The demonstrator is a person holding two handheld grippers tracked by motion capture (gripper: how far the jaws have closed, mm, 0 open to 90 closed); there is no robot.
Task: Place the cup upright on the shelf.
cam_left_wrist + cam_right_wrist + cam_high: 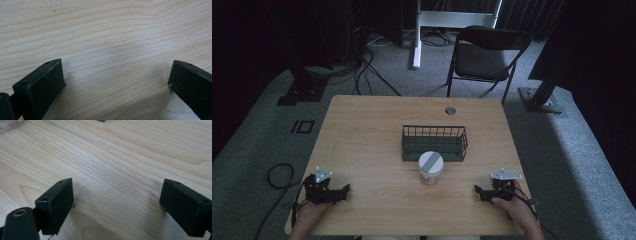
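While both hands rest at the near edge of the table (362,120), each one holds a gripper flat on the wood. The left gripper (346,190) sits at the near left corner and points toward the middle of the table. Seen from the left gripper view, its two black jaws stand wide apart with only bare wood between them, so the left gripper (116,75) holds nothing. The right gripper (477,190) sits at the near right side and also points toward the middle. Seen from the right gripper view, its jaws are spread wide too, with bare wood between them, so the right gripper (117,195) holds nothing as well.

Between the two grippers, a bit farther back, stands a jar (431,168). It is clear with a grey and white lid, and it stands upright. It is well apart from both grippers. Just behind the jar sits a dark wire basket (434,146), and the jar stands right by its front wall. Far back on the floor stands a black chair (484,55).
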